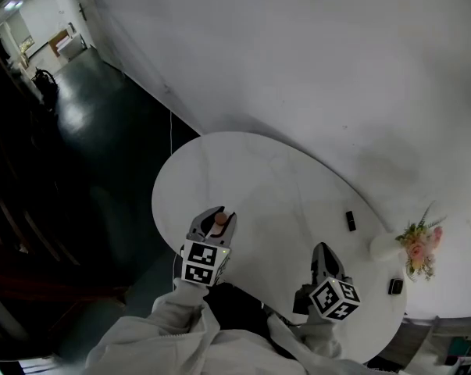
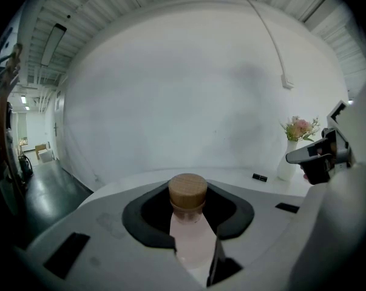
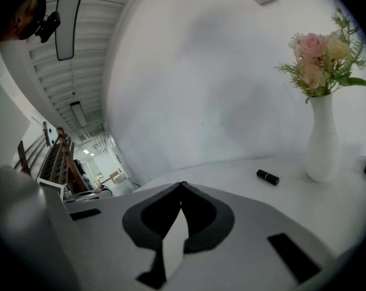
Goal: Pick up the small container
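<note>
The small container (image 2: 190, 223) is a pale pink bottle with a wooden cork cap. It stands upright between the jaws of my left gripper (image 2: 192, 223), which is shut on it. In the head view the left gripper (image 1: 216, 223) holds the container (image 1: 219, 219) over the near left part of the round white table (image 1: 266, 178). My right gripper (image 1: 322, 252) hovers over the near right part of the table. Its jaws are shut with nothing between them, as the right gripper view shows at the gripper (image 3: 181, 190).
A white vase with pink flowers (image 1: 411, 244) stands at the table's right edge, seen also as the vase (image 3: 321, 141). A small black tube (image 1: 350, 220) lies near it, and a dark object (image 1: 395, 287) sits by the near right rim. Dark floor lies left of the table.
</note>
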A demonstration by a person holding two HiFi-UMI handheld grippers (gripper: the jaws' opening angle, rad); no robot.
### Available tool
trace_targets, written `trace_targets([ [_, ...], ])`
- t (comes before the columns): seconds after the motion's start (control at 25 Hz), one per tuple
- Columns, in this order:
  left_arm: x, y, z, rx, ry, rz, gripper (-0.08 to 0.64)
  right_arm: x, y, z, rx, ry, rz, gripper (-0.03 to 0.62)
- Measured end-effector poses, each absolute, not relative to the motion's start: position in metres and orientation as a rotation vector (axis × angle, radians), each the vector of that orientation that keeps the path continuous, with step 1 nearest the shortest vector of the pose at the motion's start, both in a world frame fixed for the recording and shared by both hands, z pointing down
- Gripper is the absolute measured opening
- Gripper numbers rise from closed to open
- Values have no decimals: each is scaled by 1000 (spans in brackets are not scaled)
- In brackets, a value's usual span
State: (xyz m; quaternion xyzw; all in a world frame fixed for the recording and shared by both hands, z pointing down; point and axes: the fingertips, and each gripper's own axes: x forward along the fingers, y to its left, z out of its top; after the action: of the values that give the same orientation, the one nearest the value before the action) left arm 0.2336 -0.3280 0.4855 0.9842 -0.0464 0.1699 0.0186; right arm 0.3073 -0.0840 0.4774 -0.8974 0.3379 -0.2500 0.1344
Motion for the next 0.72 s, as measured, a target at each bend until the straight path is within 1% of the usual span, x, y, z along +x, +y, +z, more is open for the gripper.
trace_targets([
  [0.24,201,-342,484,3047,-242,542,115,302,-108,467,-2605,1081,-698,49],
  [0.72,145,-366,494,3010,-413,560,115,278,-153,474,-2603,1261,-694,49],
])
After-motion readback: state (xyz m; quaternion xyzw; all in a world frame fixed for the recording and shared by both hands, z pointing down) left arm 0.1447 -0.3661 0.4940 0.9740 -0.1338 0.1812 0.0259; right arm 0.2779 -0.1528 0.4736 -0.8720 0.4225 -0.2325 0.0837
